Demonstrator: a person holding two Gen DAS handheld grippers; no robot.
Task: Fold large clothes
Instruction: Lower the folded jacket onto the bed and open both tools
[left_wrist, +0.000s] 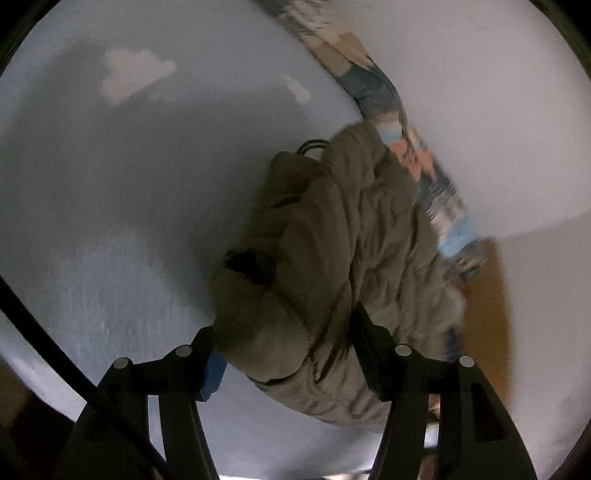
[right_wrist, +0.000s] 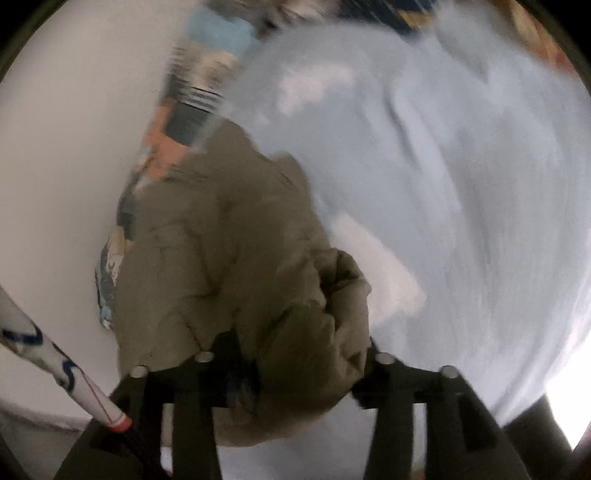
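Observation:
A khaki quilted jacket (left_wrist: 332, 221) lies bunched on a light blue bedsheet (left_wrist: 129, 166) printed with white clouds, close to the bed's edge by the wall. My left gripper (left_wrist: 284, 319) straddles a thick fold at the jacket's near end; its blue pad (left_wrist: 214, 369) shows with a gap beside the fabric, so its jaws stand open. In the right wrist view the same jacket (right_wrist: 229, 240) fills the space between the fingers of my right gripper (right_wrist: 298, 339), whose jaws are spread wide around the bulge. This view is blurred. A black cord loop (left_wrist: 314, 146) sticks out at the jacket's far end.
A patterned quilt strip (left_wrist: 373, 85) (right_wrist: 192, 110) runs along the bed's edge against a white wall (left_wrist: 498, 129). Brown floor (left_wrist: 487, 302) shows by the bed's corner. A black cable (left_wrist: 55, 350) crosses the lower left. A white tube with blue marks (right_wrist: 55, 358) slants in at lower left.

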